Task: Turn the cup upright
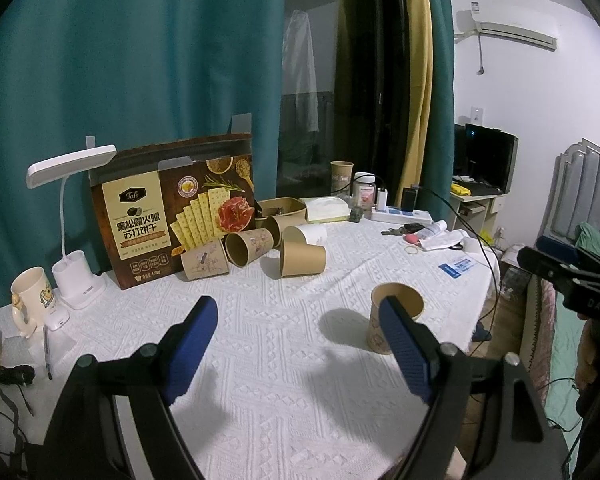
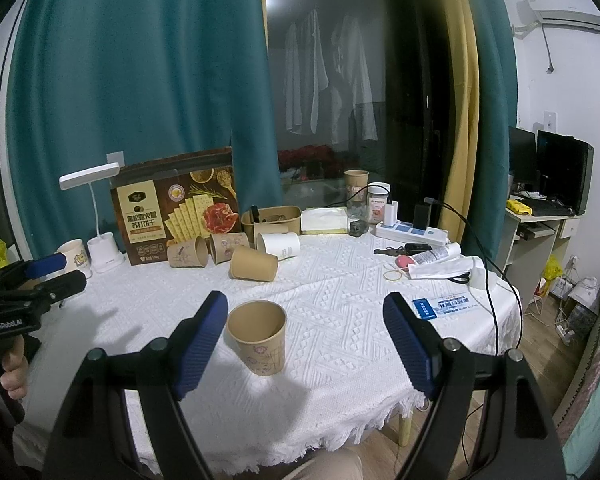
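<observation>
A brown paper cup (image 2: 258,336) stands upright, mouth up, near the front of the white tablecloth; in the left wrist view the cup (image 1: 396,312) is partly behind my right finger. My right gripper (image 2: 306,334) is open and empty, its left finger just left of the cup. My left gripper (image 1: 298,340) is open and empty, over the cloth left of the cup. Several paper cups (image 1: 302,258) (image 2: 254,264) lie on their sides further back, in front of a cracker box (image 1: 172,212).
A white desk lamp (image 1: 70,236) and a mug (image 1: 30,298) stand at the left. A power strip (image 2: 410,230), keys, a tube, rubber bands and a blue card (image 2: 446,306) lie at the right, with a black cable running off the table edge.
</observation>
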